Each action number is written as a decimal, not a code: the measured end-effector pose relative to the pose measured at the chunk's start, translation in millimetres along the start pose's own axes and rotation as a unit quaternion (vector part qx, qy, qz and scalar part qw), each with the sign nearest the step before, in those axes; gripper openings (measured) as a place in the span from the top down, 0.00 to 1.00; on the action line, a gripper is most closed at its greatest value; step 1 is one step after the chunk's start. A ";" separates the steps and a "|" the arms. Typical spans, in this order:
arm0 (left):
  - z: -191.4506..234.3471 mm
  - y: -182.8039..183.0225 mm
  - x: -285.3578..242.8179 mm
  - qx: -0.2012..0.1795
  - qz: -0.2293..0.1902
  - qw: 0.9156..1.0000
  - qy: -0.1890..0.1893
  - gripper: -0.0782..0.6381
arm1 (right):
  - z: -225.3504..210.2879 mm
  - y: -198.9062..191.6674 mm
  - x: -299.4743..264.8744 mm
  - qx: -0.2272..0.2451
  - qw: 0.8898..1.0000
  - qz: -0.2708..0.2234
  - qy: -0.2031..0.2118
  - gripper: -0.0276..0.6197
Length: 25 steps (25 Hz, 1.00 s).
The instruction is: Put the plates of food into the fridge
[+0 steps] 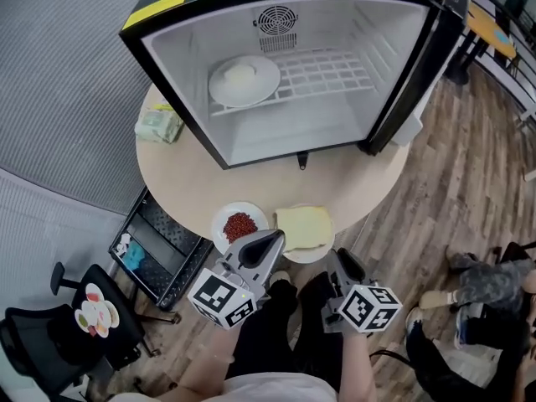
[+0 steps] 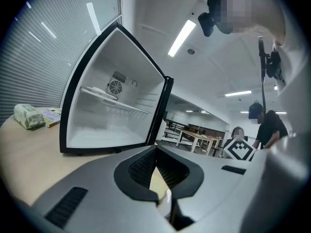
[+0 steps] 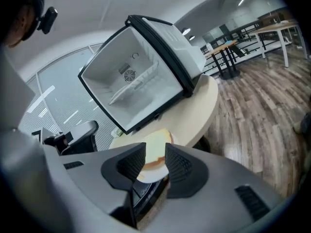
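Note:
An open mini fridge (image 1: 293, 136) stands on the round table (image 1: 251, 182), with a white plate of pale food (image 1: 243, 79) on its wire shelf. At the table's near edge sit a plate of red beans (image 1: 241, 223) and a plate with a sandwich (image 1: 306, 227). My left gripper (image 1: 270, 239) is shut and empty, its tips over the gap between the two plates; in its own view the left gripper (image 2: 155, 149) faces the fridge (image 2: 116, 115). My right gripper (image 1: 339, 260) is open just right of the sandwich plate. The sandwich (image 3: 158, 141) shows beyond the right gripper (image 3: 155, 154), clear of its pads.
The fridge door (image 1: 427, 65) hangs open to the right. A green packet (image 1: 159, 126) lies on the table left of the fridge. A black cart (image 1: 159, 254) and a chair (image 1: 96, 312) stand left of me. A person (image 1: 477, 283) sits at the right.

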<state>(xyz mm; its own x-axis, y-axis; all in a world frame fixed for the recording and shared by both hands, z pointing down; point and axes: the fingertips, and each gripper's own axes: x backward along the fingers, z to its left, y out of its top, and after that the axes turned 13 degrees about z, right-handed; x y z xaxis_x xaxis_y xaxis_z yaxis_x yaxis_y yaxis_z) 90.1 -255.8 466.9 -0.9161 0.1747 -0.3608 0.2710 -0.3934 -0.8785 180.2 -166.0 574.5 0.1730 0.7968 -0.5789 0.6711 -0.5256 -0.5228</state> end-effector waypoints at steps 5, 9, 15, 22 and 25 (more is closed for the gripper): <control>9.8 -26.8 3.9 0.006 0.032 0.999 -0.001 0.89 | -13.9 -42.3 -19.8 -0.063 0.997 0.046 0.029 0.73; 14.4 -36.1 1.4 0.012 0.046 0.999 -0.001 0.88 | -5.7 -63.4 -42.1 -0.169 0.979 0.056 0.096 0.73; 6.5 -41.8 -8.1 0.002 0.050 0.998 -0.024 0.88 | -16.0 -72.4 -59.3 -0.263 0.958 0.027 0.110 0.73; 11.3 -49.9 -8.3 0.008 0.062 0.998 -0.020 0.89 | -9.3 -56.4 -61.4 -0.319 0.934 -0.018 0.162 0.91; 11.6 -47.5 -10.3 0.010 0.058 0.998 -0.019 0.89 | -3.2 -50.5 -58.4 -0.346 0.918 -0.029 0.192 0.93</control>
<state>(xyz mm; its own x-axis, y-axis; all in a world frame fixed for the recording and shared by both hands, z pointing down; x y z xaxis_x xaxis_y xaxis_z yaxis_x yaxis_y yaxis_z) 83.3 -249.4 515.9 -0.8901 0.0923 -0.4464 0.3697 -0.4267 -0.8254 138.5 -185.1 636.7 0.2754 0.9336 -0.2294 0.9613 -0.2705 0.0532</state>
